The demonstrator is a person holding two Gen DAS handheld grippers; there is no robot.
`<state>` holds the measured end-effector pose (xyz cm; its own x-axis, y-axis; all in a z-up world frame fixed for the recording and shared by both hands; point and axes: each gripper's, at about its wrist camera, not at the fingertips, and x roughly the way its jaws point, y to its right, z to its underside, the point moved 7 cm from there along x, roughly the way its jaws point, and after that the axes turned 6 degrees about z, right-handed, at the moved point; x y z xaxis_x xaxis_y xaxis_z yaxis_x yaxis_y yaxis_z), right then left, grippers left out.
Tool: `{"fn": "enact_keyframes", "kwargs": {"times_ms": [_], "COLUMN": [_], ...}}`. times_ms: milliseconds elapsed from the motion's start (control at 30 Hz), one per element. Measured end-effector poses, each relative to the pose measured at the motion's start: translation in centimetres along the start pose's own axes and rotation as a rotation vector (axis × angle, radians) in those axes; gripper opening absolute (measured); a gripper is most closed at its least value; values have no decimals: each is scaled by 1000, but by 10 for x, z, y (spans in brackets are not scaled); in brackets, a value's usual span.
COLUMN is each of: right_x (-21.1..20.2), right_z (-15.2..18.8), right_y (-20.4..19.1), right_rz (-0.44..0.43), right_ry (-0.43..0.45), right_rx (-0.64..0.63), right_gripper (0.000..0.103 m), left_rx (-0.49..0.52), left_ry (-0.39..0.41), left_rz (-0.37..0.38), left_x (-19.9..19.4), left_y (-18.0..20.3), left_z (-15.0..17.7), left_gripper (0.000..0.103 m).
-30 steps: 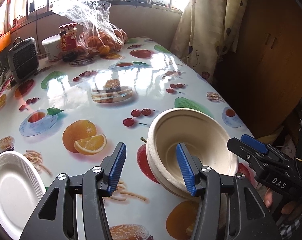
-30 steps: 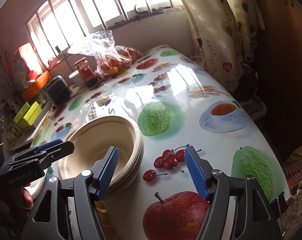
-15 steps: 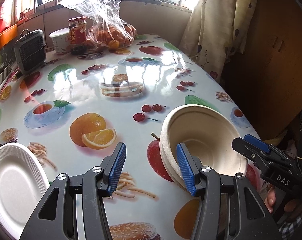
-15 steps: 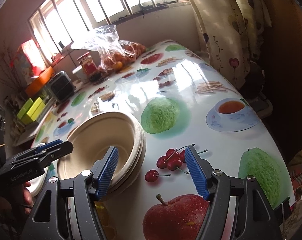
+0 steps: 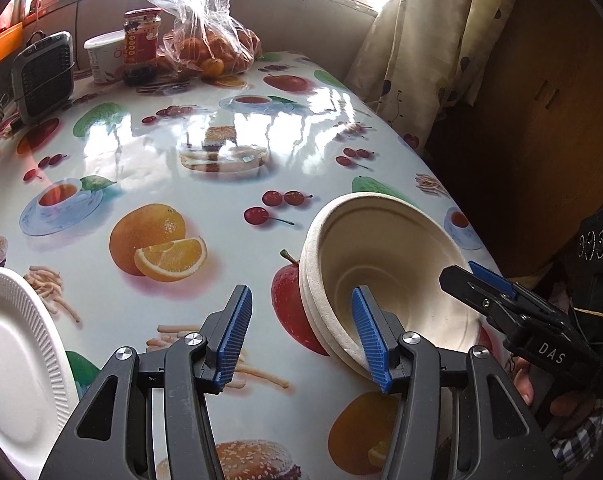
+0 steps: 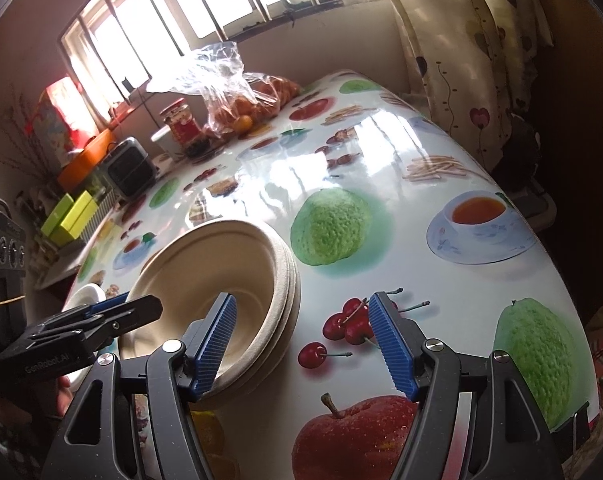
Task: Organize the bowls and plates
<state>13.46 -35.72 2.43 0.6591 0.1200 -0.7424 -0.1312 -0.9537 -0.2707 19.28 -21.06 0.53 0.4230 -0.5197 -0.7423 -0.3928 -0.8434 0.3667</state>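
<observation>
A stack of beige paper bowls (image 5: 389,248) (image 6: 205,272) sits near the table's front right edge. My left gripper (image 5: 301,296) is open over the stack's left rim, with its right finger inside the top bowl and its left finger outside. My right gripper (image 6: 301,300) is open over the opposite rim, left finger inside and right finger outside. Neither pair of pads presses on the rim. Each gripper shows in the other's view: the right gripper (image 5: 457,276) and the left gripper (image 6: 141,304). A white ribbed paper plate (image 5: 13,344) (image 6: 87,294) lies at the front left.
The table wears a glossy fruit-print cloth (image 5: 221,184). At its far end stand a plastic bag of oranges (image 5: 209,40), a red-labelled jar (image 5: 141,40), a white tub (image 5: 101,56) and a small grey heater (image 5: 43,76). A curtain (image 5: 413,60) hangs past the right edge.
The left wrist view has tipped a little, so the far things sit higher in the frame. Both grippers keep their places astride the bowl rim with the same opening.
</observation>
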Motion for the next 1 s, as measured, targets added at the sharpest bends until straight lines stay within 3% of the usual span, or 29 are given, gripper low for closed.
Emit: {"fn": "enact_keyframes", "kwargs": {"times_ms": [267,433,667,1000], "right_x": [6,5,5,4], "right_z": [2,1,2,5], "right_y": [-8,-9,-10,-14], "right_rz": [-44,-55,-55,-66], "right_ry": [-25,-23,-21,-29], "right_rx": [-3,3,-2,2], "right_gripper": [68,53,46,40], "left_rx": [-24,-38,-12,2], "left_ry": [-23,-37,-42,-51], "left_rz": [13,19,-7,12], "left_x": [7,11,12,16], "left_y": [-4,-5,-1,5], "left_z": [2,3,3,3], "left_gripper": [53,53,52,33]}}
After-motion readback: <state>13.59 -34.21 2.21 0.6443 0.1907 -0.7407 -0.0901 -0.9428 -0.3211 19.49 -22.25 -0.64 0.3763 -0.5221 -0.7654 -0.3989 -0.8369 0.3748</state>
